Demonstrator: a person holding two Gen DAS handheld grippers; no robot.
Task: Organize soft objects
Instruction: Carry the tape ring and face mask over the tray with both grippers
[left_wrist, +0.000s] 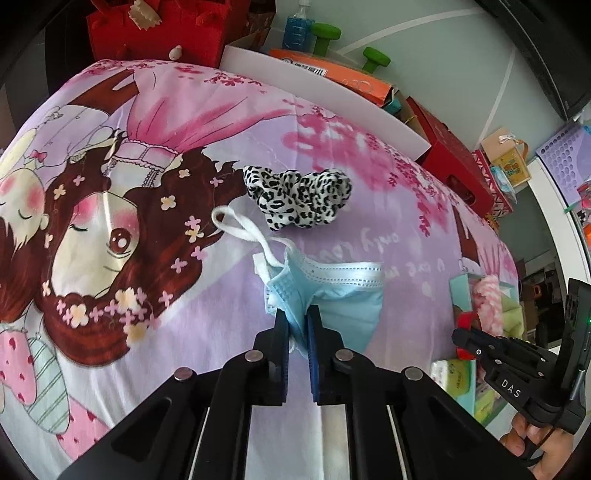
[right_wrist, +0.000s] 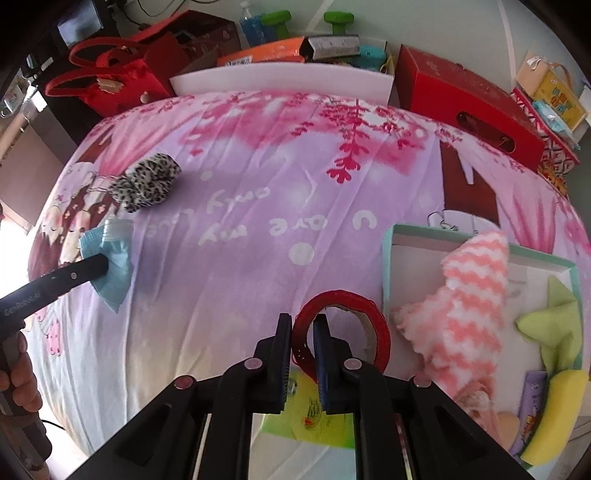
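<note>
Left gripper (left_wrist: 297, 325) pinched narrow on blue face mask (left_wrist: 332, 291), mid-bedspread (left_wrist: 184, 332). Right gripper (right_wrist: 303, 332) clamps red tape roll (right_wrist: 343, 332) wall beside teal box (right_wrist: 388, 258) at bedspread's right edge. Judgement: lift mask clear of leopard scrunchie (left_wrist: 299, 199), watch dangling ear loop (left_wrist: 240, 225), release over box.

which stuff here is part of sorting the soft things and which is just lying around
Part of the job:
blue face mask in left gripper
red tape roll in right gripper
leopard scrunchie
pink striped sock
teal box

Lying about:
green dumbbells
red bag
red carton
</note>
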